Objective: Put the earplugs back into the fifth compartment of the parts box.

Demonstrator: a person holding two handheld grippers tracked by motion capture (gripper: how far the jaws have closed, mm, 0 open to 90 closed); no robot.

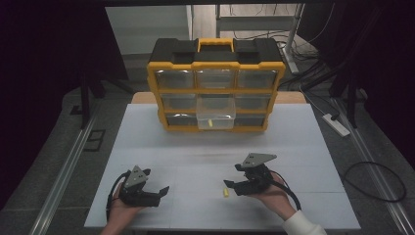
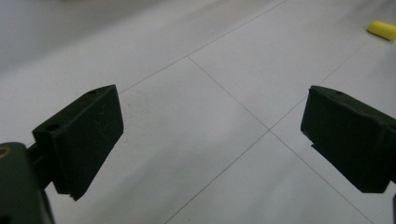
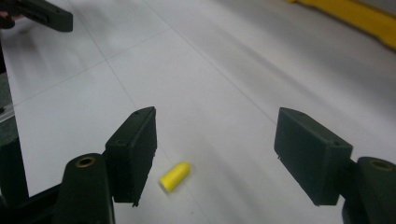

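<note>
A small yellow cylindrical piece (image 1: pixel 226 193) lies on the white table (image 1: pixel 205 156) near the front. My right gripper (image 1: pixel 232 176) is open just above and right of it. In the right gripper view the piece (image 3: pixel 174 176) lies low between the jaws, close beside the left one, and the gripper (image 3: pixel 215 149) holds nothing. My left gripper (image 1: pixel 155 182) stands open at the front left, empty. In the left gripper view (image 2: pixel 212 130) the yellow piece (image 2: pixel 382 29) lies far off at the upper right.
A yellow and black organizer case (image 1: pixel 215 83) with clear drawers stands at the table's back. Its lower middle drawer (image 1: pixel 215 115) is pulled out, with a small yellow piece (image 1: pixel 209 123) inside. A power strip (image 1: pixel 335 124) and cables lie on the floor to the right.
</note>
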